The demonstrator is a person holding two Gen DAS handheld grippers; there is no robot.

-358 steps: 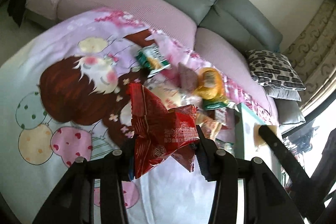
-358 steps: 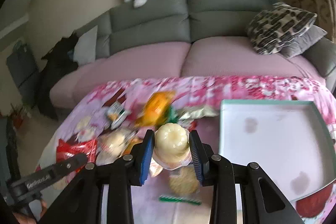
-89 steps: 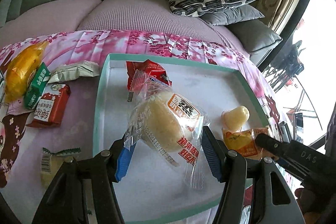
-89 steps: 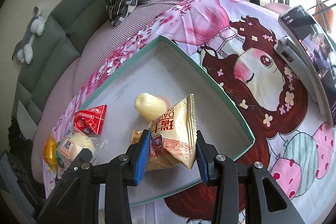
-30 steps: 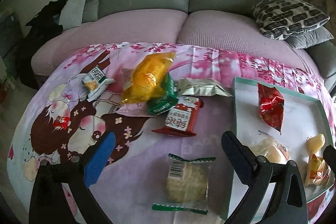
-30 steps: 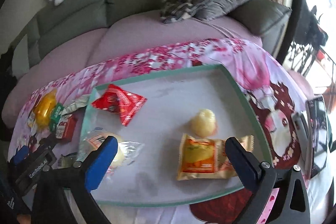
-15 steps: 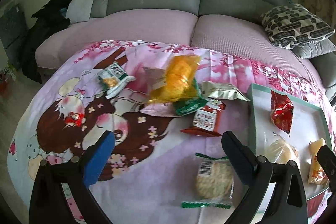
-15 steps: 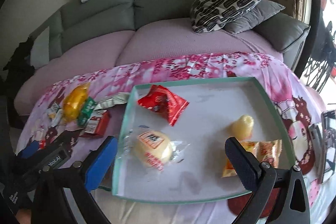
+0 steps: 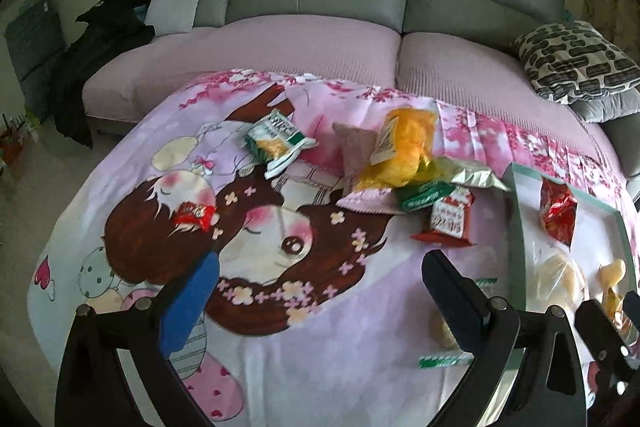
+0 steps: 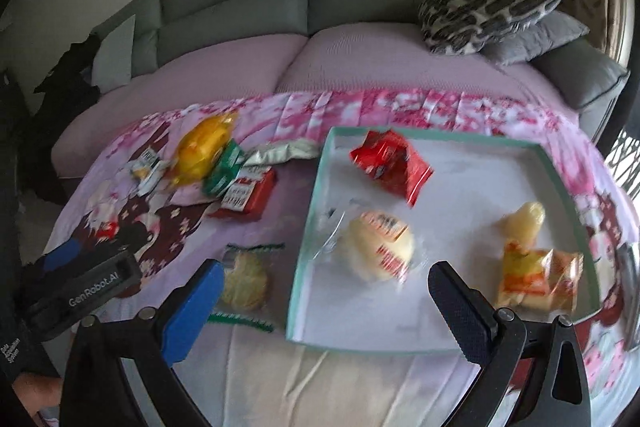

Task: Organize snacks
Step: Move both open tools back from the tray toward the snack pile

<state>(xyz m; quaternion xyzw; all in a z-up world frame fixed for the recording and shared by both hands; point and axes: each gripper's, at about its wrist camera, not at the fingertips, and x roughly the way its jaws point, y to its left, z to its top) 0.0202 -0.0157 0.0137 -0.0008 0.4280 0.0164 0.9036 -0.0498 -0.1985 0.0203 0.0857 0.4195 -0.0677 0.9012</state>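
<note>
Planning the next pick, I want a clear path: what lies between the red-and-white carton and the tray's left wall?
Nothing: in the right wrist view, only bare printed cloth separates the red-and-white carton from the tray. The round cracker pack lies nearer, below that stretch.

Soft daylight, brightest at right edge; strong fisheye curvature, dark corners; right view motion-blurred.

1. The bun [image 10: 380, 245] and the yellow packet [image 10: 536, 279], gripped three seconds ago, now lie in the tray [image 10: 316, 211].
2. Both the left gripper [image 9: 320, 291] and the right gripper [image 10: 326, 301] now gape empty.
</note>
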